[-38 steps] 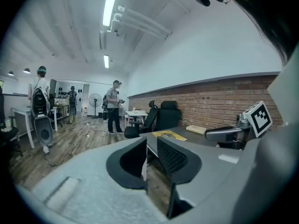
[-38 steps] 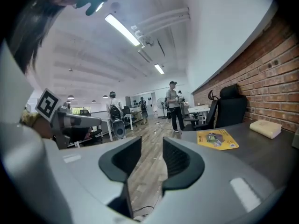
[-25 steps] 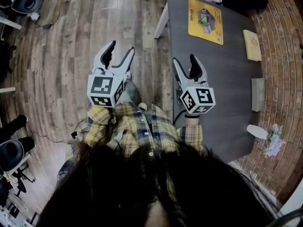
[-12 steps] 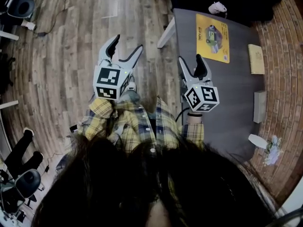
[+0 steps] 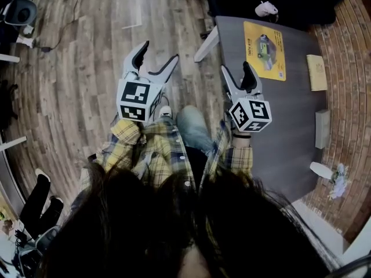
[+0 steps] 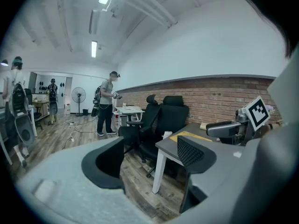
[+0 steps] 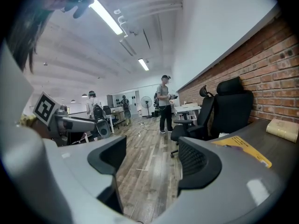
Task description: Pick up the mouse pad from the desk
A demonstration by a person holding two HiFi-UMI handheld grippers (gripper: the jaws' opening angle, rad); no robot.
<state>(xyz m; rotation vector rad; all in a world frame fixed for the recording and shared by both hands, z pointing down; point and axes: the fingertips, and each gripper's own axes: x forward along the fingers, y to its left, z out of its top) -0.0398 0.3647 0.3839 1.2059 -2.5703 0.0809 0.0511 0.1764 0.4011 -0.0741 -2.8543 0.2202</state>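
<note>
The mouse pad (image 5: 265, 50) is a yellow rectangle with a small printed picture (greenish and grey) near its middle and dark lettering along one long edge. It lies flat on the dark grey counter (image 5: 290, 114), toward the far end, its long sides running roughly along the counter's length.

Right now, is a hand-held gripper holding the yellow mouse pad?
No, the mouse pad lies flat on the desk, beyond the left hand-held gripper and right hand-held gripper, whose empty jaws have just been opening.
</note>
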